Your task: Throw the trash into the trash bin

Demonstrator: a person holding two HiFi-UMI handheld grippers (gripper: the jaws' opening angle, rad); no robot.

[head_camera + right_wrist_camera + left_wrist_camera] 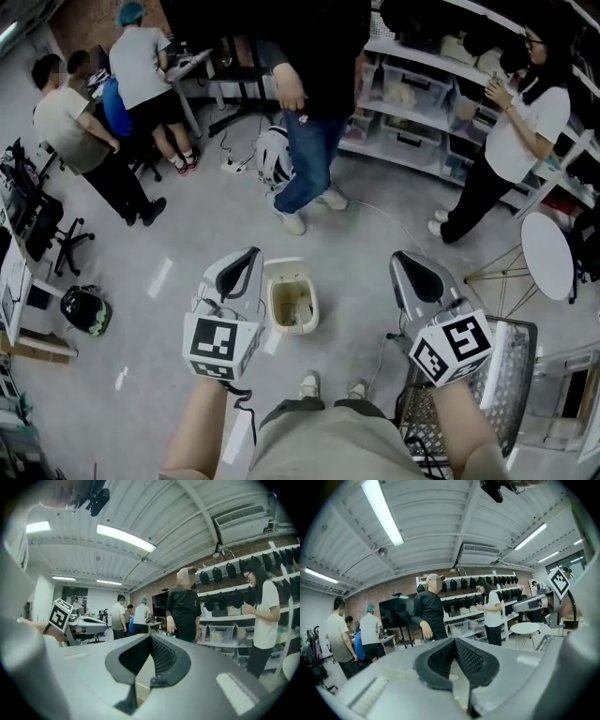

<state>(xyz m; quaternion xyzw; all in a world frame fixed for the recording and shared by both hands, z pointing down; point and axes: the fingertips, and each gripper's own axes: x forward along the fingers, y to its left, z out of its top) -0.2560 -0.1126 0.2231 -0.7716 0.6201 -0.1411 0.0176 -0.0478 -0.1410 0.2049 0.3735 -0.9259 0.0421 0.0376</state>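
The trash bin, a small pale open-topped tub, stood on the grey floor straight ahead of the person's shoes, and in the head view it sat between the two grippers. Something brownish lay inside it, too small to identify. The left gripper hung just left of the bin in that view and the right gripper well to its right, both high over the floor and pointing forward. Neither touched the bin.

In the left gripper view the left gripper had its black ribbed pads pressed together with nothing between them. The right gripper view showed the right gripper the same way, with its jaws closed and empty. Each gripper's view caught the other gripper's marker cube off to one side.

A wire mesh basket stood just right of the right forearm, with a round white table beyond it. A dark helmet lay on the floor to the left. Farther off, a person in a black top and jeans stood near the storage shelves, and a person in a white shirt faced those shelves.
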